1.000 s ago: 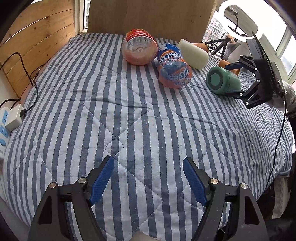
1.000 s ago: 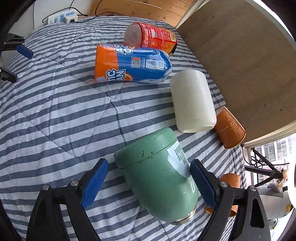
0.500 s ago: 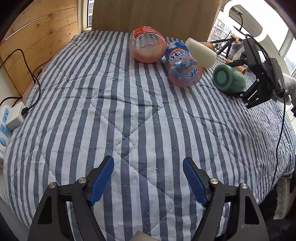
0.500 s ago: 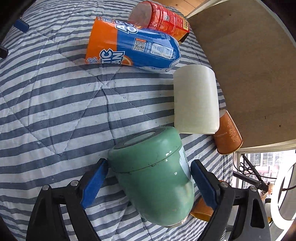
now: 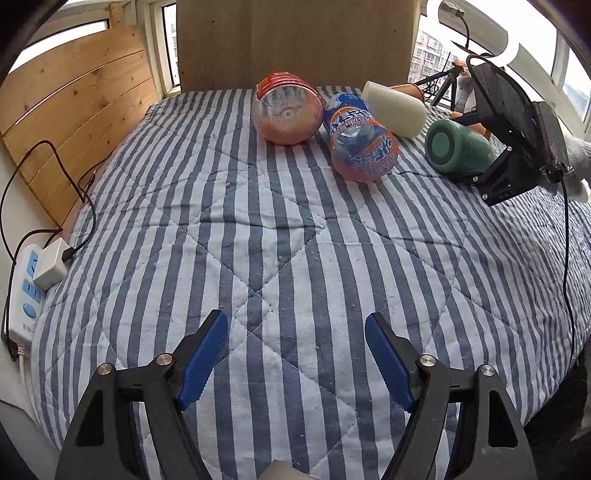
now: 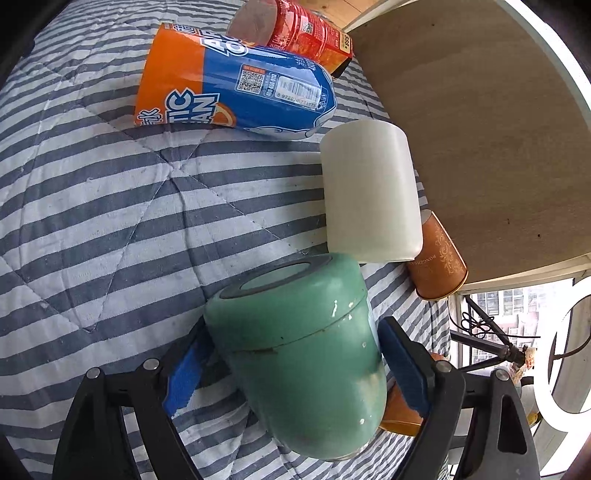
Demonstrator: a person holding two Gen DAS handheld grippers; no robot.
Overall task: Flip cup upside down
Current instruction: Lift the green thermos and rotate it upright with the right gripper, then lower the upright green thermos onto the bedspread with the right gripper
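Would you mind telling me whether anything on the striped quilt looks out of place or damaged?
Every container lies on its side. The green metal cup, between the right gripper fingers, shows chipped paint; the orange-and-blue bottle and white cylindrical cup lie toppled beside it.

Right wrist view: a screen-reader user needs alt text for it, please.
The right tool clamps a green insulated cup lying on its side on a striped quilt. Beyond it lie a white cup, a brown paper cup and two labelled bottles.

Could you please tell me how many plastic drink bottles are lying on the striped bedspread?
2: the red-labelled bottle nearest the headboard, and the orange-and-blue bottle lying beside it, next to the white cup.
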